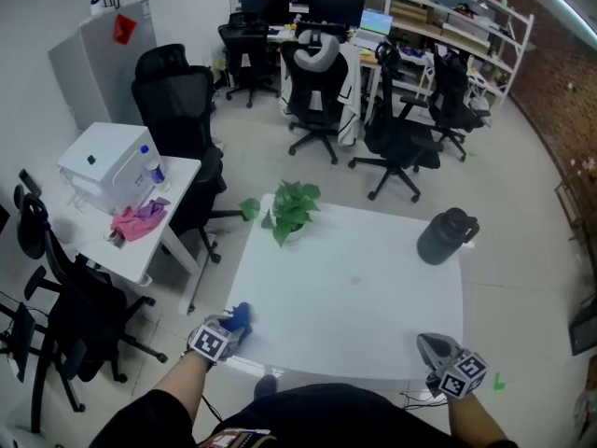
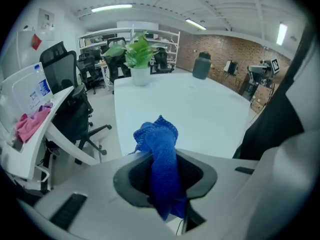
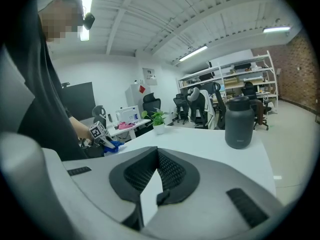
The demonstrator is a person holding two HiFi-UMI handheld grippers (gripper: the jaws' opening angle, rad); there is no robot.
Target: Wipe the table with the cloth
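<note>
A white table (image 1: 354, 306) carried just two things, and the rest of its top was bare. A potted plant (image 1: 291, 211) stood at its far left corner, leaves hanging over the edge. Well to the right of the plant, near the far right corner, stood a dark jug (image 1: 446, 236), upright with its lid on. To the left of the plant, across a strip of floor, a side desk (image 1: 182, 171) bore a white box (image 1: 107, 164), a bottle (image 1: 152, 164) just beside it, and a crumpled pink cloth (image 1: 140, 220).
</note>
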